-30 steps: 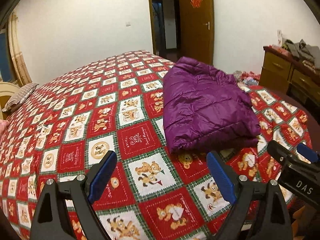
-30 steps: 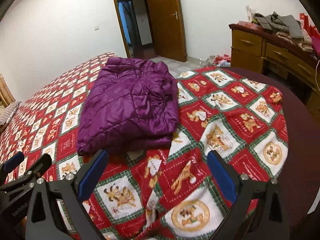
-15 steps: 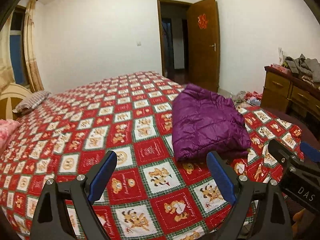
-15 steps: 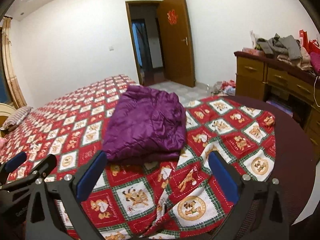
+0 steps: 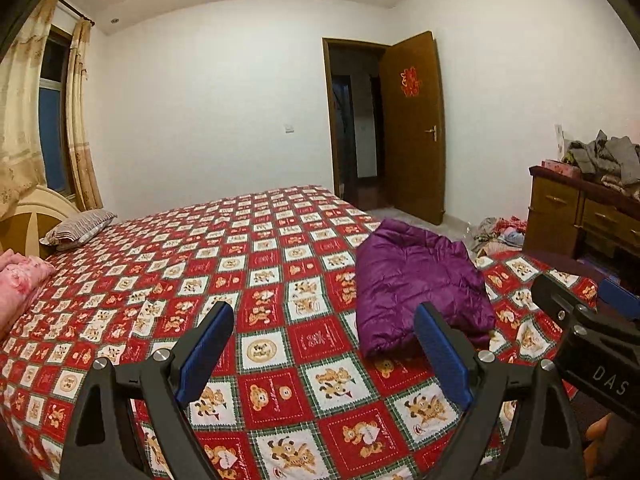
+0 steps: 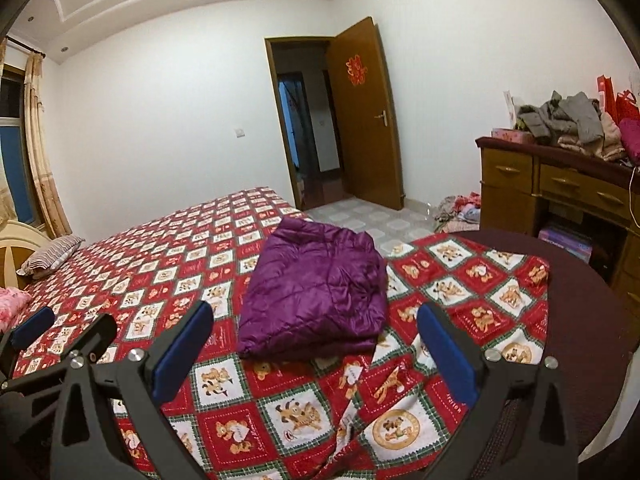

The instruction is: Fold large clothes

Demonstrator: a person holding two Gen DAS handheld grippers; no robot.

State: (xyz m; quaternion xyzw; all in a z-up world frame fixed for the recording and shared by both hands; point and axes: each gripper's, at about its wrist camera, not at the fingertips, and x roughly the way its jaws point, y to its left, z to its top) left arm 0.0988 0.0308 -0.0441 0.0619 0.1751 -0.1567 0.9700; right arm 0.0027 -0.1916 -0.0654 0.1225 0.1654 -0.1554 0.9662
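A white-walled bedroom with an open wooden door [image 5: 414,128] and a wooden dresser [image 6: 560,188] heaped with grey clothes frames a wide bed, whose red-and-white cartoon-print bedspread [image 5: 264,264] serves as the working surface. Near the foot-end corner of that spread lies the purple puffer jacket [image 6: 316,292], squared into a compact, layered bundle with its edges roughly aligned. Judging by that shape, the fold looks complete, and the jacket sits flat where the bed gives it full support (the quilted fill seems springy, so the top layer may lift a little). A striped pillow [image 5: 78,226] and pink bedding [image 5: 20,280] rest well apart at the headboard end.

Both tools hang clear of the fabric, presumably because nothing is left to hold. The left gripper [image 5: 324,350] points level across the bed with its blue-padded jaws spread wide and empty, the jacket ahead and to its right. The right gripper [image 6: 316,354] hovers on the near side of the jacket, jaws likewise spread with nothing between them. Each tool shows at the edge of the other's view, so they are side by side.
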